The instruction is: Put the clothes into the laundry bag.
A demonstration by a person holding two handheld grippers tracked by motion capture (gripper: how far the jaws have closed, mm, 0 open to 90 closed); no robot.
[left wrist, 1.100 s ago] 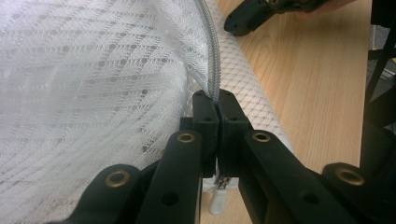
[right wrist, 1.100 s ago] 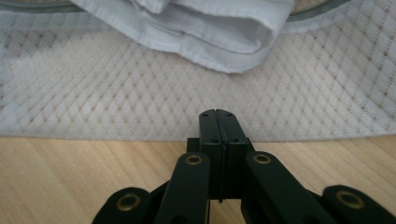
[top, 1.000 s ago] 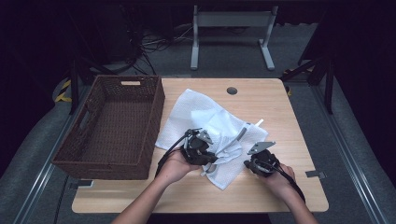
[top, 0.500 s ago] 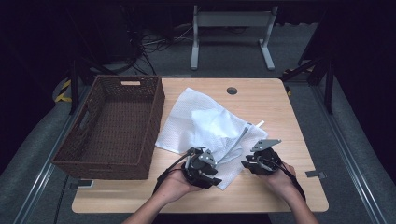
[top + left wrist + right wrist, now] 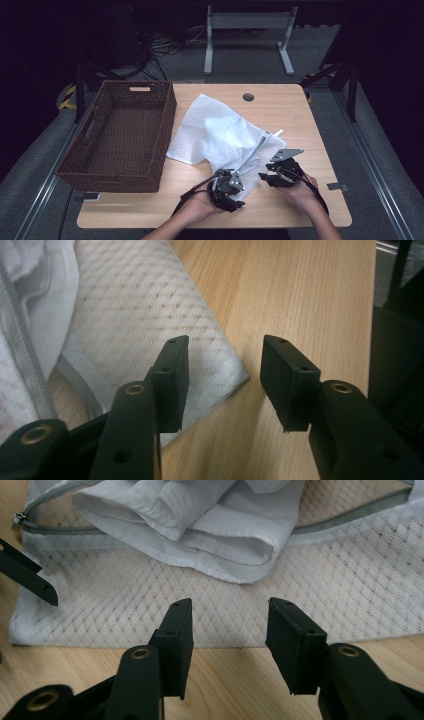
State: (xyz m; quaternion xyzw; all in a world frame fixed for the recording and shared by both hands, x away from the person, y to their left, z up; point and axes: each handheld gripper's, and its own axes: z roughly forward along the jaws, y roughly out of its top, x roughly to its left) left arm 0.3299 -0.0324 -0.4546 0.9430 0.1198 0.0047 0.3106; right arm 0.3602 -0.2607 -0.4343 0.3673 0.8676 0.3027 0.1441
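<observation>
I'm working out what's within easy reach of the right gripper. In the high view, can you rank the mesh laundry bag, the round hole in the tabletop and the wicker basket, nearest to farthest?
From the right gripper:
1. Mesh laundry bag: its near edge lies just to the gripper's left.
2. Round hole in the tabletop: toward the far edge.
3. Wicker basket: at the table's left side.

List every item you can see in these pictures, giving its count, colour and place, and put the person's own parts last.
Mesh laundry bag: one, white with a grey zip, middle of the table.
Garment: one, white, folded, sticking out of the bag's zip opening.
Wicker basket: one, dark brown, left side of the table.
Table: one, light wood.
Left gripper: one, black, open over the bag's corner.
Right gripper: one, black, open at the bag's edge.
Hands: two, at the table's near edge.
</observation>
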